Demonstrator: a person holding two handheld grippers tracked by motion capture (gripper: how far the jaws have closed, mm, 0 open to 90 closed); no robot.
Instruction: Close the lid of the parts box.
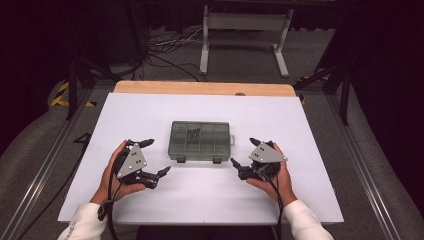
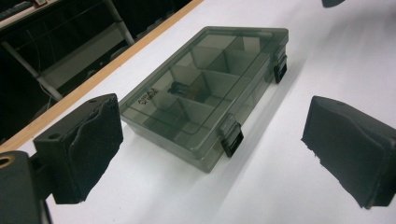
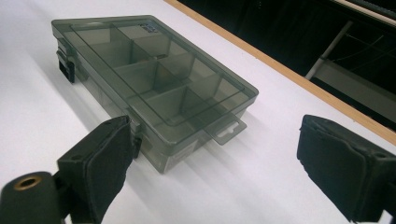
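Closed box [image 1: 201,141] lies ahead of both grippers, left [image 1: 150,159] and right [image 1: 244,152]; jaws spread, holding nothing.

My high view looks forward and down from above the near edge of the surface [image 1: 150,110]. Each hand-held gripper camera sits low and close, facing the compartment box [image 1: 200,141] from opposite sides; all three views share it.

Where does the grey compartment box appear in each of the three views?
High view: box at the centre of the white table, between the two grippers.
Left gripper view: box at the upper centre, running away to the upper right.
Right gripper view: box at the upper left, its hang tab toward the camera.
Shared landmark: the black latches on the box's front side.
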